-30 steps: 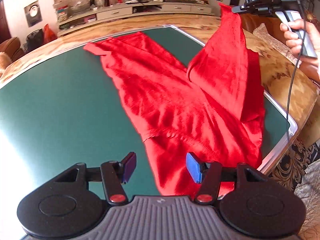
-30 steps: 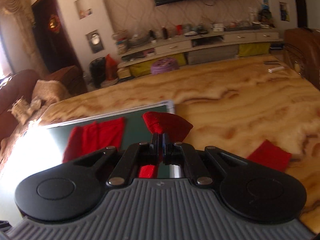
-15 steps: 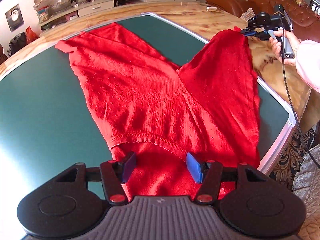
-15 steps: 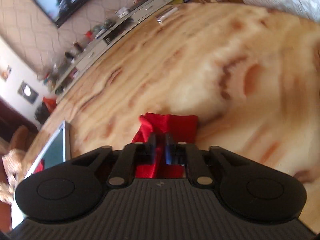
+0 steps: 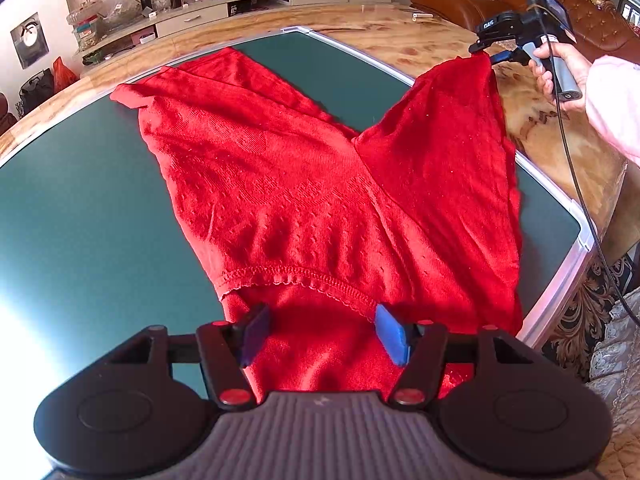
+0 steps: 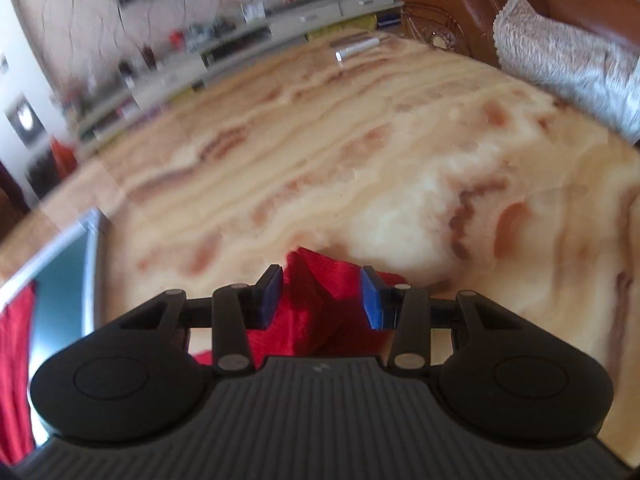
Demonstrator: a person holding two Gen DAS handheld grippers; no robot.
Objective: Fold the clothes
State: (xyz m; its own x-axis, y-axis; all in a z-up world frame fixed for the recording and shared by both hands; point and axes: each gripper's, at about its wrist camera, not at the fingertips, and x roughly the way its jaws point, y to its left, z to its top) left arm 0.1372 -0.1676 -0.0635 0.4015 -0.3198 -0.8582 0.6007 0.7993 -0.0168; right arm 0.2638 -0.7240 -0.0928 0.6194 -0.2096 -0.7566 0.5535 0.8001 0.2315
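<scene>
Red knitted trousers (image 5: 304, 200) lie spread on the green mat (image 5: 80, 208), with one leg running to the far left and the other to the right, over the mat's edge. My left gripper (image 5: 322, 332) hovers over the waistband with its jaws opening and cloth below them but not pinched. At the end of the right leg, a hand holds my right gripper (image 5: 486, 54). In the right wrist view its jaws (image 6: 322, 300) are opening, and the red cuff (image 6: 316, 276) sits loose between the blue pads (image 6: 374, 300) on the marble tabletop.
The mat's white frame (image 5: 560, 292) ends near the table's right edge. Marble tabletop (image 6: 360, 140) stretches beyond it, with a small silver tube (image 6: 356, 46) at the far side. Brown sofas (image 5: 452, 0) and a low cabinet (image 5: 240, 8) stand behind.
My right gripper came down from above with the leg's end to the marble tabletop and went from shut to open. The right leg now lies spread out. My left gripper sank closer over the waistband.
</scene>
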